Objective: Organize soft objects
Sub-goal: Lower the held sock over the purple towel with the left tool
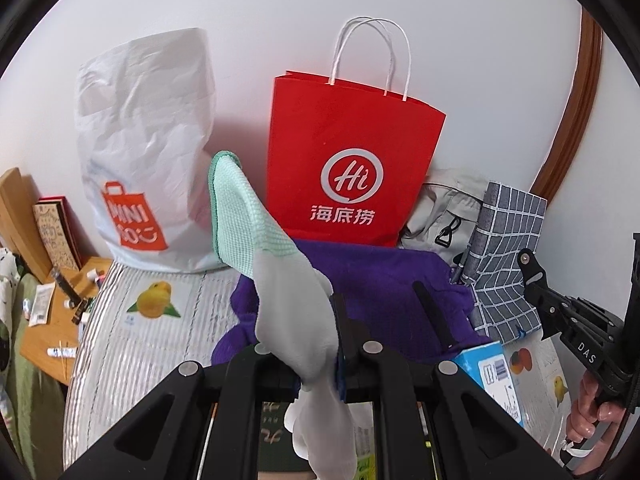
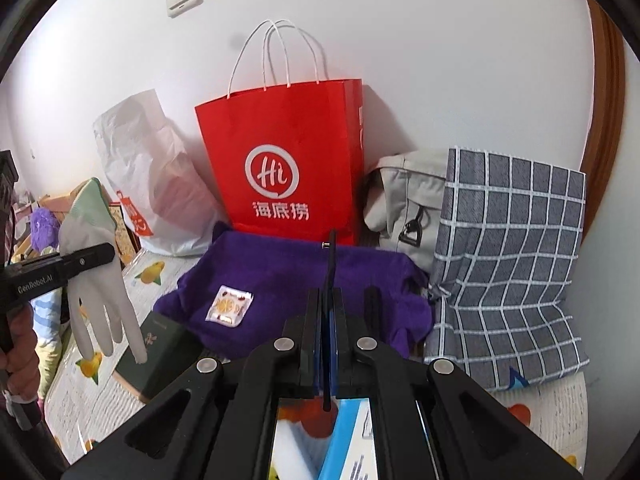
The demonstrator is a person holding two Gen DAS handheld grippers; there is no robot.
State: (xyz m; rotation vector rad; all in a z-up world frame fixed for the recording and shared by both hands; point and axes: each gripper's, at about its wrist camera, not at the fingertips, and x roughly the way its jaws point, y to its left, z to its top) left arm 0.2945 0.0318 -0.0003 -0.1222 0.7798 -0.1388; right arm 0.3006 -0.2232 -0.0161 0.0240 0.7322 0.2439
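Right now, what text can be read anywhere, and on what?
"Hi" and "海底捞": red paper bag.
"MINI SO", partly creased: white plastic bag.
"DAS": right tongs.
"GenRobot.AI": left tongs.
Print on the blue box, green booklet and small packet: too small to read.

Inventory by count:
- Gloves: 1, white with green cuff, centre of the left wrist view.
- Purple cloths: 1, centre.
- Red paper bags: 1, upper centre.
- White plastic bags: 1, upper left.
- Checked grey cloths: 1, right.
- Beige bags: 1, right of centre.
- Grippers: 2, left and right.
- Small sachets: 1, on the purple cloth.
- Blue boxes: 1, lower right.
- Dark green boxes: 1, lower left.
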